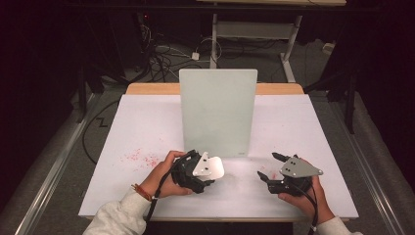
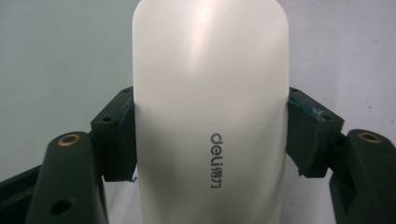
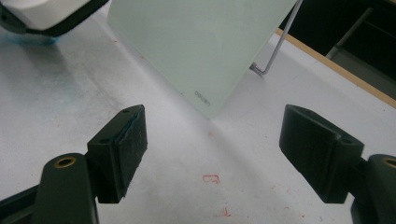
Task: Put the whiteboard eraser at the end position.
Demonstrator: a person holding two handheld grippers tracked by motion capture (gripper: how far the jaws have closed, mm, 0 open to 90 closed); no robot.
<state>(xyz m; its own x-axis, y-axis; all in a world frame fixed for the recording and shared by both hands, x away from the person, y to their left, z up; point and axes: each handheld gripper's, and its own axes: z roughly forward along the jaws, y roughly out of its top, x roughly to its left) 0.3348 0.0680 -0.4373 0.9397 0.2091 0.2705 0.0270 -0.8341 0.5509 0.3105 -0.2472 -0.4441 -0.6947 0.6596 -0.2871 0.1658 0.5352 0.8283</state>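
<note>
Nearest the person, the left gripper (image 1: 195, 171) has its jaws clamped on both sides of a white eraser (image 2: 210, 112) printed "deli", held just in front of the standing whiteboard (image 1: 218, 110). The right gripper (image 3: 212, 154) hovers over the surface (image 1: 147, 122) with jaws spread wide, grasping nothing. Judging by this, pickup is done; the board's face looks clean, so wiping seems either finished or about to start. Red marks (image 1: 139, 157) stain the surface left of the board.
</note>
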